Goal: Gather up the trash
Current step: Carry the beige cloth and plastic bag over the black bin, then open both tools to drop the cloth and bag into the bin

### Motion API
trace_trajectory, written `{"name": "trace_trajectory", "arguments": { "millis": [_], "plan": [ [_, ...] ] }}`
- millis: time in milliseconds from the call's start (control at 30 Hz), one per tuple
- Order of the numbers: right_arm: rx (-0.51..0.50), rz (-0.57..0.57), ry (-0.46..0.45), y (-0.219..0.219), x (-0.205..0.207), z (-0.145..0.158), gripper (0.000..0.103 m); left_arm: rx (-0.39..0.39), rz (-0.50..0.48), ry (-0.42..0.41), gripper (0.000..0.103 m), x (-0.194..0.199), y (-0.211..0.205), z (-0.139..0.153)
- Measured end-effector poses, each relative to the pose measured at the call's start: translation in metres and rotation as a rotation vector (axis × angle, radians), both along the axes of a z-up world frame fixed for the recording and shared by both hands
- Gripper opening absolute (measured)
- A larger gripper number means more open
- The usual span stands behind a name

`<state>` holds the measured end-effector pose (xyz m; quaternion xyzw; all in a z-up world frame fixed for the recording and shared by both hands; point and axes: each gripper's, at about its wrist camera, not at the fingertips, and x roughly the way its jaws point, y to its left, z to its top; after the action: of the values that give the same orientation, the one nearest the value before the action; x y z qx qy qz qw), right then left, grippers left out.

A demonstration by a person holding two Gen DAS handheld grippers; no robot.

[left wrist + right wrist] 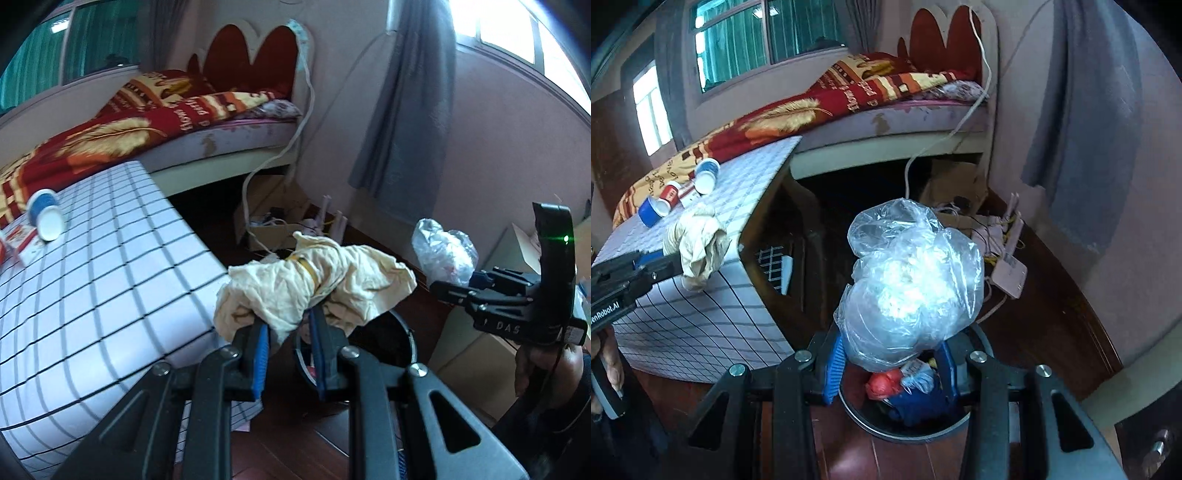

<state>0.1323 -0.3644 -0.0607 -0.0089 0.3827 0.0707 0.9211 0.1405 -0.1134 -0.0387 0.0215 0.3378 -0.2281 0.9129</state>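
Observation:
My left gripper (290, 325) is shut on a crumpled cream cloth wad (314, 284) bound with a yellow band. It holds the wad just past the table's corner, above the near rim of a dark round trash bin (408, 334). In the right wrist view, my right gripper (890, 354) is shut on a crumpled clear plastic bag (912, 284) directly over the bin (871, 428). Red and blue trash lies inside the bin. Each gripper shows in the other's view: the right gripper (439, 288) with the bag (443, 251), and the left gripper (677, 264) with the wad (698, 240).
A table under a white grid-pattern cloth (110, 266) stands to the left, with tipped blue and red paper cups (705, 175) on it. A bed (147, 122) lies behind it. Cardboard boxes (266, 221), cables and a white router (1010, 275) crowd the floor by the wall.

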Motion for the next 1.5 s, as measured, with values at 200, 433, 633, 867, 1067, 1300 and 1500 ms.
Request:
{"name": "trace_trajectory", "arguments": {
  "millis": [200,433,633,867,1067,1300,1500],
  "plan": [
    [-0.015,-0.037,0.031,-0.027,-0.013,-0.016,0.045,0.011,-0.072,0.037,0.022,0.001,-0.033,-0.016],
    [-0.025,-0.059,0.099,-0.046,-0.020,-0.044,0.045,0.038,-0.132,0.099,0.022,0.002,-0.063,-0.042],
    [-0.066,-0.009,0.167,-0.045,-0.012,-0.072,0.045,0.068,-0.172,0.177,0.022,0.013,-0.082,-0.072],
    [-0.097,0.062,0.244,-0.036,0.010,-0.111,0.045,0.110,-0.195,0.228,0.023,0.028,-0.101,-0.102],
    [-0.148,0.111,0.293,-0.027,0.028,-0.133,0.045,0.116,-0.203,0.270,0.025,0.040,-0.108,-0.118],
    [-0.324,0.088,0.393,-0.025,0.047,-0.177,0.091,0.169,-0.142,0.335,0.089,0.056,-0.106,-0.149],
    [-0.291,0.029,0.415,-0.044,0.045,-0.178,0.103,0.246,-0.098,0.305,0.103,0.045,-0.099,-0.157]
  ]
}}
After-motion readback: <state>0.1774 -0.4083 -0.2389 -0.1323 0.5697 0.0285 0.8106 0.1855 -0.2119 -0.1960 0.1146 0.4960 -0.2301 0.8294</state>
